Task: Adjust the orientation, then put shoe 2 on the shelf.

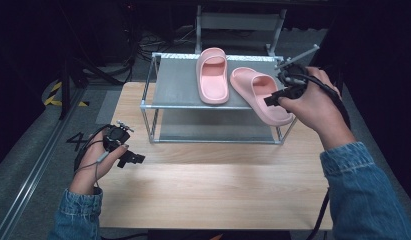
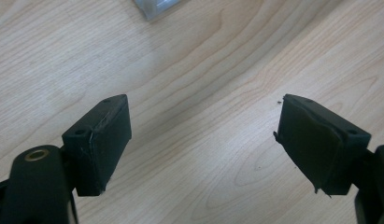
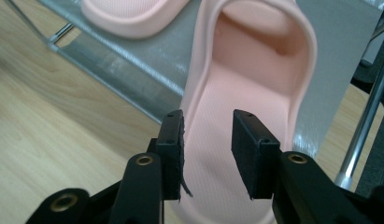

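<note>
Two pink foam slippers are on the top shelf of a metal rack (image 1: 175, 82). The left slipper (image 1: 213, 75) (image 3: 129, 14) lies flat, toe pointing away. The right slipper (image 1: 257, 86) (image 3: 255, 60) sits askew, its heel hanging past the shelf's front edge. My right gripper (image 1: 274, 98) (image 3: 207, 119) is shut on that slipper's heel-side rim, one jaw outside the wall and one over the insole. My left gripper (image 1: 131, 160) (image 2: 203, 149) hovers over the wooden table (image 2: 189, 70) at the front left, jaws wide open with nothing between them.
The rack has a lower shelf (image 1: 213, 127) and thin upright legs (image 3: 362, 126). It stands at the back of the table (image 1: 213, 190). Dark floor, cables and a metal frame lie beyond. A rack foot (image 2: 154, 7) shows ahead of the left gripper.
</note>
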Action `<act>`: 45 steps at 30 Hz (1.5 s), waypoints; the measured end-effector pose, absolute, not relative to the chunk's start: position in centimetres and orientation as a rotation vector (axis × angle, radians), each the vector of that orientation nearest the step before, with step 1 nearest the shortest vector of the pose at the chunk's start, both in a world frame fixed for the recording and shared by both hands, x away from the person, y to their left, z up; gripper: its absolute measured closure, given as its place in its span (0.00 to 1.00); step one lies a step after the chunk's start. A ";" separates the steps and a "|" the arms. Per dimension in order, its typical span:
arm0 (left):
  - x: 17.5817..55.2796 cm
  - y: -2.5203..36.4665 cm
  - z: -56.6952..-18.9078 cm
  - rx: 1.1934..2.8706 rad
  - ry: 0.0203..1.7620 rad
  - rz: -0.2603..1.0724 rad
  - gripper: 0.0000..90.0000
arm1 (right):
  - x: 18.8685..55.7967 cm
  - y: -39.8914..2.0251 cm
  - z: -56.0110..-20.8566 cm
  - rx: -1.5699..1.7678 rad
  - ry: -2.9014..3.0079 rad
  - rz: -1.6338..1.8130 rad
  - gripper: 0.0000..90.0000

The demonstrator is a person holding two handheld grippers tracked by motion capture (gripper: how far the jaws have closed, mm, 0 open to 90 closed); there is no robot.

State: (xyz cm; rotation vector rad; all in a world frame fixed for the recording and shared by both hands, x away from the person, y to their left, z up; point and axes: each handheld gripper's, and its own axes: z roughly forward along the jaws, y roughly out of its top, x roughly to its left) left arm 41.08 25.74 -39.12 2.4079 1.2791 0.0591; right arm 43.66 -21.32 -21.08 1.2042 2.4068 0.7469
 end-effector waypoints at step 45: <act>41.0 25.1 -40.0 2.463 1.284 0.026 0.20 | 40.0 -25.7 -26.7 1.221 2.411 0.864 1.00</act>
